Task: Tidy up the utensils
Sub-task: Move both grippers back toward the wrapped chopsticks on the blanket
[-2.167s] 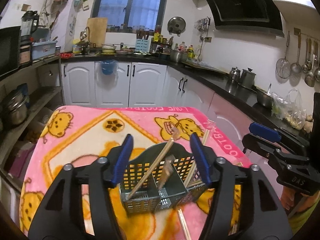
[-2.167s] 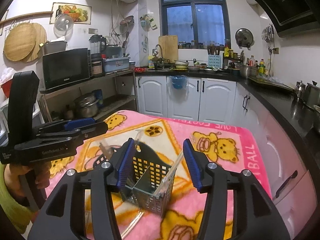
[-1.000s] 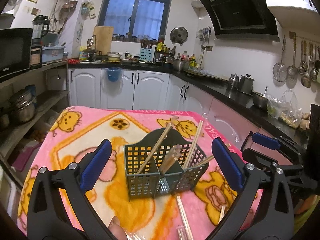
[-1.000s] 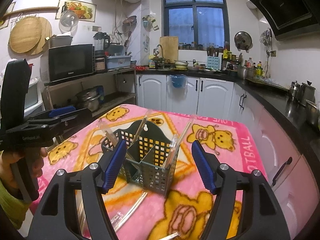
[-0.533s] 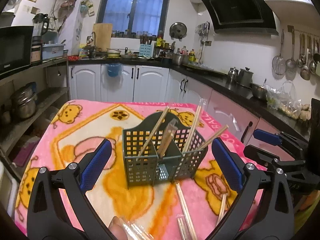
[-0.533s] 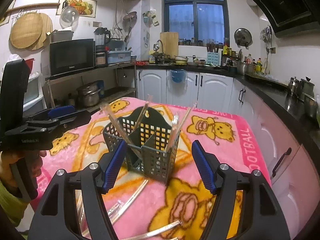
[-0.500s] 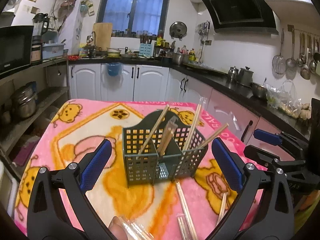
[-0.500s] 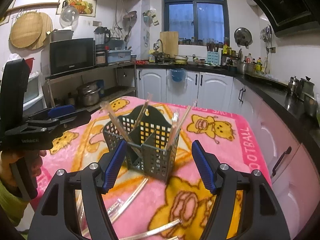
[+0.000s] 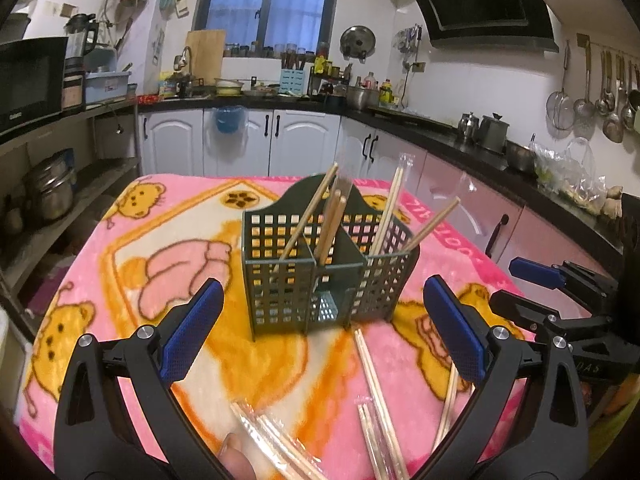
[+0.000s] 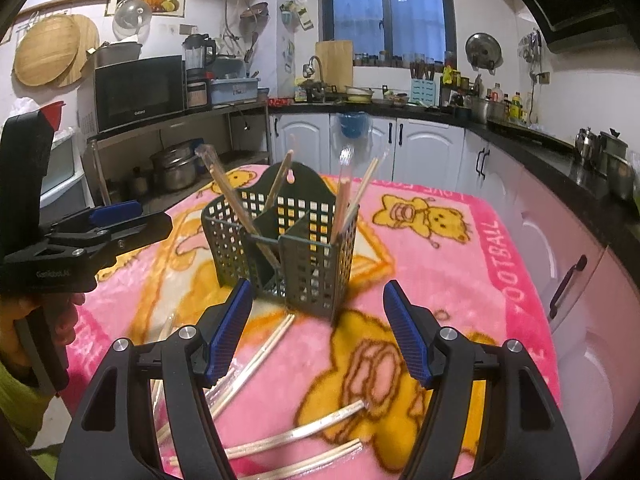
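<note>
Both the left gripper [image 9: 324, 330] and right gripper [image 10: 318, 330] stand wide and empty; next grasp should pinch one loose wooden chopstick pair [image 10: 296, 436] mid-length, clear of the dark green slotted plastic caddy [image 10: 288, 240].

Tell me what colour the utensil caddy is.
Dark green caddy, clearest in the left wrist view.

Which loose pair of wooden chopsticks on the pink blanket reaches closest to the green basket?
The bare wooden chopstick pair whose tips end right at the green slotted utensil basket front; the plastic-wrapped chopstick pairs lie nearer the camera.
</note>
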### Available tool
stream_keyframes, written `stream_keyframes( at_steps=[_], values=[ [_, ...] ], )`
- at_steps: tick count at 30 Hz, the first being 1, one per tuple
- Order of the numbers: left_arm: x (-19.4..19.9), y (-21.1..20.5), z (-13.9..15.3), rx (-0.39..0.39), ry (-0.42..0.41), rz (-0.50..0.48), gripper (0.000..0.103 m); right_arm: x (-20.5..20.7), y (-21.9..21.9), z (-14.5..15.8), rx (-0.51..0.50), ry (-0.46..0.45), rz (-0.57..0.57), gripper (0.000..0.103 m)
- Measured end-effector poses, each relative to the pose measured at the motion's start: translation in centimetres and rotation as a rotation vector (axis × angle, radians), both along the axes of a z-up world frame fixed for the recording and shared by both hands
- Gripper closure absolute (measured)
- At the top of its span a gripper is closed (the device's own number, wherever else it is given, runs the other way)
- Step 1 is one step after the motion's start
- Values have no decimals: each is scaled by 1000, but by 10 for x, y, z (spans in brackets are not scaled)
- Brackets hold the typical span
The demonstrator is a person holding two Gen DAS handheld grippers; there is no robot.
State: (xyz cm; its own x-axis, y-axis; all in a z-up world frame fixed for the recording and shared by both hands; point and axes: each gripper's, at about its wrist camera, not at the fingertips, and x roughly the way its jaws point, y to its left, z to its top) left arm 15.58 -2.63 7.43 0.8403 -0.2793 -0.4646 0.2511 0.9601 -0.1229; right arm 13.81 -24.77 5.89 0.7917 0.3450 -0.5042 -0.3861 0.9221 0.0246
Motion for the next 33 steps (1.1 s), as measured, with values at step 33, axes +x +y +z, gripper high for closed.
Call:
stream_keyframes(
  at_steps=[33],
  values=[
    [-5,-28,-81,81,237,-89,38,-12,-29,-56,2,136,-68,38]
  ],
)
